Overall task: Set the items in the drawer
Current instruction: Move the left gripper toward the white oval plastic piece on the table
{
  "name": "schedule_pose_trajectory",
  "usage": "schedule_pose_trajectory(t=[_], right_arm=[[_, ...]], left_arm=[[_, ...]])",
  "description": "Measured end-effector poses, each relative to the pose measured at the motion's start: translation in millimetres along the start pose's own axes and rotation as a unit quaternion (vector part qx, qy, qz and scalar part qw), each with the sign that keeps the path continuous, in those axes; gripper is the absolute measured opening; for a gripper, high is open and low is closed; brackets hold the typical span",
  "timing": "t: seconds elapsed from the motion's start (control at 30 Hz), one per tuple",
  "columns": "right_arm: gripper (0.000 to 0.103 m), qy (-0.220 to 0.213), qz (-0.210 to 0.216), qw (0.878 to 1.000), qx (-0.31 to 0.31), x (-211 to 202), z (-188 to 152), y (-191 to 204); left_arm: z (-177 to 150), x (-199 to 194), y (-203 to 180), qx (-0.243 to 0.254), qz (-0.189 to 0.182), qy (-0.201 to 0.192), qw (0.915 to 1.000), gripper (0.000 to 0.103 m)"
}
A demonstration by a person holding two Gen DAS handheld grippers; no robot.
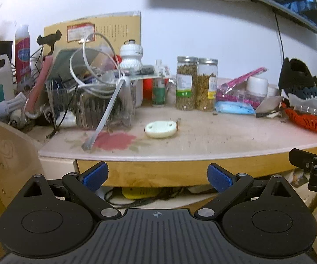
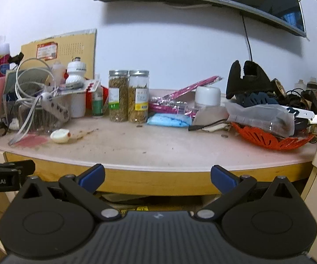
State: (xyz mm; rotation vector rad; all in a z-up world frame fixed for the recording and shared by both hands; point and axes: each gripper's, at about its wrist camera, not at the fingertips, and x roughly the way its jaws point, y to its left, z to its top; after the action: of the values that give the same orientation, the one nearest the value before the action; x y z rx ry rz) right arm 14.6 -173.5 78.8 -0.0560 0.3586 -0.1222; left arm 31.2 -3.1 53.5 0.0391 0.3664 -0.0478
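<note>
A small pale oval object (image 1: 161, 129) lies on the pink tabletop (image 1: 224, 138); it also shows in the right wrist view (image 2: 59, 135) at the left. My left gripper (image 1: 158, 177) is open and empty, held in front of and below the table's wooden front edge (image 1: 158, 172). My right gripper (image 2: 157, 179) is open and empty, also below the front edge (image 2: 158, 181). Under the tabletop a dark open space (image 1: 149, 194) holds cables and something yellow; whether it is the drawer I cannot tell. The right gripper's side shows at the left view's right edge (image 1: 312, 167).
Two clear jars of dried herbs (image 1: 196, 83) (image 2: 128, 95) stand at the back. A clear bin with white cable and power strip (image 1: 92, 92) is at left, with bottles and bulbs. A blue packet (image 2: 169, 120), pink bag, white jar (image 2: 207, 96) and an orange basket (image 2: 272, 139) of clutter are at right.
</note>
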Motion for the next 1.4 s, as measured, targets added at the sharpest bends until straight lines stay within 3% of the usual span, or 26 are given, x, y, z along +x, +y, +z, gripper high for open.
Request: schedule_pose_trajectory(t=[0.3, 0.57, 0.97, 1.4], right_arm=[[0.103, -0.039, 0.003, 0.999, 0.002, -9.3, 2.4, -0.9], [0.103, -0.072, 0.008, 0.997, 0.000, -16.2, 5.1, -0.1], [0.103, -0.051, 0.007, 0.999, 0.010, -9.5, 3.2, -1.4], [0.103, -0.041, 0.003, 0.999, 0.016, -1.6, -1.4, -1.4]], left_arm=[[5.2, -9.3, -0.9, 0.004, -0.006, -0.050, 0.9987, 0.100], [7.4, -10.8, -1.9, 0.008, -0.003, -0.070, 0.9975, 0.100], [7.5, -1.3, -0.5, 0.009, 0.002, -0.066, 0.9978, 0.100], [9.6, 38.0, -3.5, 0.018, 0.002, -0.068, 0.9975, 0.100]])
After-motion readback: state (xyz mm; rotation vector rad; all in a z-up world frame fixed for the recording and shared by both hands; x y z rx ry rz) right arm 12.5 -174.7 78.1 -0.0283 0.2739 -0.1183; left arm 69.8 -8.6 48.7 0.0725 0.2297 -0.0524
